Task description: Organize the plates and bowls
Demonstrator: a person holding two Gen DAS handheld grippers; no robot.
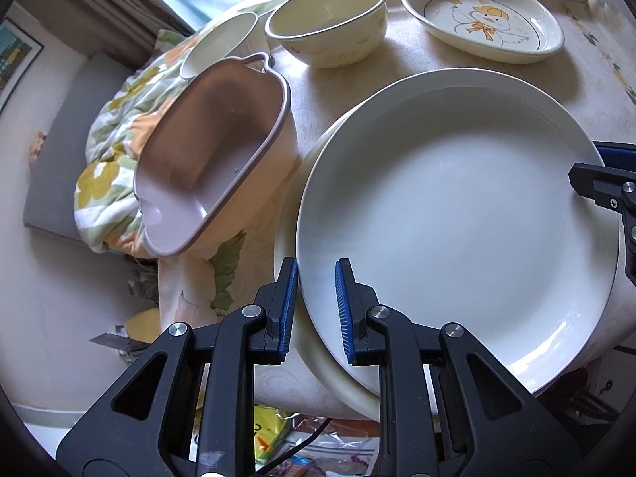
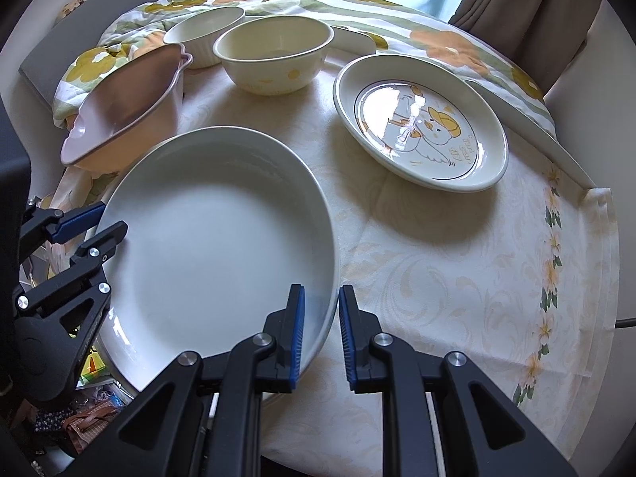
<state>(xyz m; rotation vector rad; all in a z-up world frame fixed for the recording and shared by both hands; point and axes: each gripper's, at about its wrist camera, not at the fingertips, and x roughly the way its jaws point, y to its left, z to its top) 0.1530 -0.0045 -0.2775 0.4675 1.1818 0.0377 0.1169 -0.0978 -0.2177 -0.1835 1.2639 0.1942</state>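
Left tool [image 1: 317,310]: blue pads spread, straddling the near-left rim of the large white plate [image 1: 457,230]; one pad outside the rim, one over the well; not pressed onto it.
Right tool [image 2: 321,334]: pads spread either side of the same plate's right rim [image 2: 214,246]; gap visible on both sides, no pinch.
Left tool from the right wrist view [image 2: 85,224]: at the plate's far-left edge, fingers apart.
Right tool from the left wrist view [image 1: 596,183]: just at the plate's right edge; only part in frame.
Large white plate: near edge of the surface [image 2: 437,278], seemingly stacked on a second cream plate [image 1: 342,381] whose rim peeks out beneath; poor view, could be one thick rim.
Pink handled dish [image 1: 214,151]: just left of the plate, tilted, leaning on the floral quilt [image 1: 107,171].
Cream bowl [image 1: 328,20]: upright, behind the plate, well apart from it.
Small white ribbed bowl [image 1: 220,41]: beside the cream bowl, to its left, behind the pink dish.
Duck plate [image 1: 483,18]: oval, cartoon duck with yellow hat, far right of the cream bowl, flat on the surface.
Surface: covered in a pale cloth with a flower border [image 2: 550,246].
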